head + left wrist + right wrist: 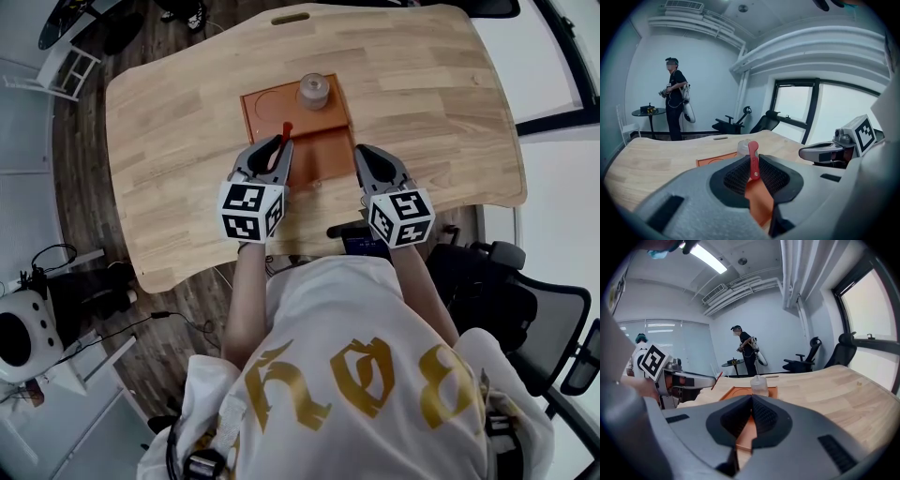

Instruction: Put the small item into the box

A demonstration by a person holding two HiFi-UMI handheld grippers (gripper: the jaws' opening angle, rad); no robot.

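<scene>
Red and thin, the small item [286,131] stands upright between the pads of the left gripper [278,150], which are drawn in narrow and clamp only its lower end; most of its length sticks up free above them. In the head view it hangs over the orange box [323,155], left of that box's middle and near the wall that splits the far half from the near half. The box lies toward the near edge of the wooden table [422,94], about midway along it. A clear bottle [313,91] stands in the box's far half, near the far right corner.

The right gripper [361,155] has its fingers pressed together with nothing in them, and it sits at the near right corner of the box.

The grip looks slight, so the item could swing or slip out early. Let go over the dividing wall or the rim, it may tip across and land on the table. The box appears shallow, so a drop from high up could bounce out. Reaching too far risks knocking the bottle, and the right gripper could nudge the box.
</scene>
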